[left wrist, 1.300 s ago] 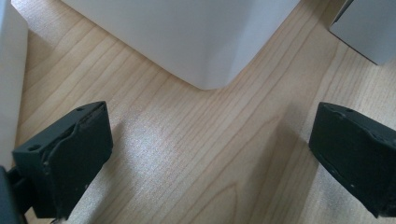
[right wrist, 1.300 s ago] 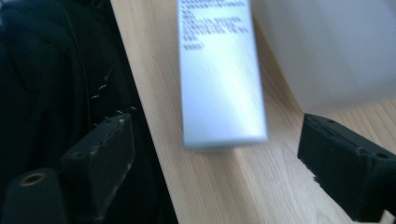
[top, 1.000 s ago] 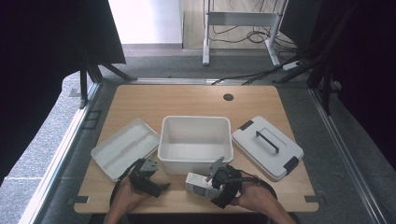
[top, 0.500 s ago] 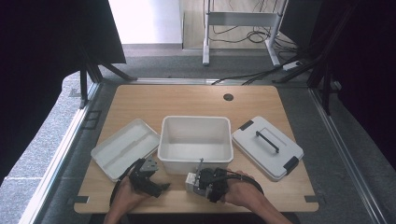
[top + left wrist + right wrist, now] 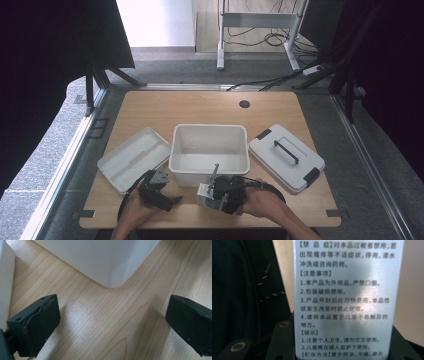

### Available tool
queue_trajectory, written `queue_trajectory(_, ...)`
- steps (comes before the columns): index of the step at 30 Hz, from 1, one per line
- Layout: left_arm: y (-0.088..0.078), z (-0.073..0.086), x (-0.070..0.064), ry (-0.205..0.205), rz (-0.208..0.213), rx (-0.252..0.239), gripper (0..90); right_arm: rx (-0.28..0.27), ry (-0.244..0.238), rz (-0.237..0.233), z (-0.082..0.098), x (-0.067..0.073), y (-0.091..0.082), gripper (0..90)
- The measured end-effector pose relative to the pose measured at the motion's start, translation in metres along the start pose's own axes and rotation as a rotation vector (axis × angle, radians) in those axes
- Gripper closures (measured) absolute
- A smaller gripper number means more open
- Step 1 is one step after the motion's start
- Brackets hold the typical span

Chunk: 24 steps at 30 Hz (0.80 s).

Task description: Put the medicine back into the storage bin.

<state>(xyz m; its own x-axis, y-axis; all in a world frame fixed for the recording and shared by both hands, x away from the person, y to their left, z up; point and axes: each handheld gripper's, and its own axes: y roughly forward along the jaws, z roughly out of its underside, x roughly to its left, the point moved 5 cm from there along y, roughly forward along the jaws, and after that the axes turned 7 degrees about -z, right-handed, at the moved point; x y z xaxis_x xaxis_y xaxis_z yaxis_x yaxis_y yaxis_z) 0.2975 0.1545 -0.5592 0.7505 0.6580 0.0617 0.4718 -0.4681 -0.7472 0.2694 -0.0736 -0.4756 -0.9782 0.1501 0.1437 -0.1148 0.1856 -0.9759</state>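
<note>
A small white box [image 5: 347, 290] printed with Chinese text stands between the jaws of my right gripper [image 5: 342, 350], whose jaws have just been closing and now press its sides. In the high view that box [image 5: 204, 195] and the right gripper [image 5: 226, 192] sit just off the front wall of a white bin [image 5: 210, 167]. My left gripper [image 5: 161, 192] rests low over the table at the bin's front left corner. Its jaws stand wide apart in the left gripper view [image 5: 112, 322], with bare wood between them and the bin corner [image 5: 100, 260] ahead.
A flat white tray-like lid [image 5: 132, 159] lies left of the bin, its edge [image 5: 5, 277] close to the left jaw. A white lid with a black handle [image 5: 286, 157] lies to the right. The table's front edge runs just behind both hands.
The right gripper has slid left onto the small box and its jaws have closed around it. The left gripper has stayed where it was.
</note>
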Motion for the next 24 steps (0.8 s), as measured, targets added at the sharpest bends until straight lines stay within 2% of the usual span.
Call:
queue_trajectory(14,0.000,0.000,0.000,-0.002,0.000,-0.001,0.0,-0.036,0.006,-0.031,-0.009,0.003,-0.053,55.5)
queue_trajectory(24,0.000,0.000,0.000,-0.006,0.000,-0.003,0.0,-0.082,0.019,-0.011,-0.021,-0.008,-0.096,55.6)
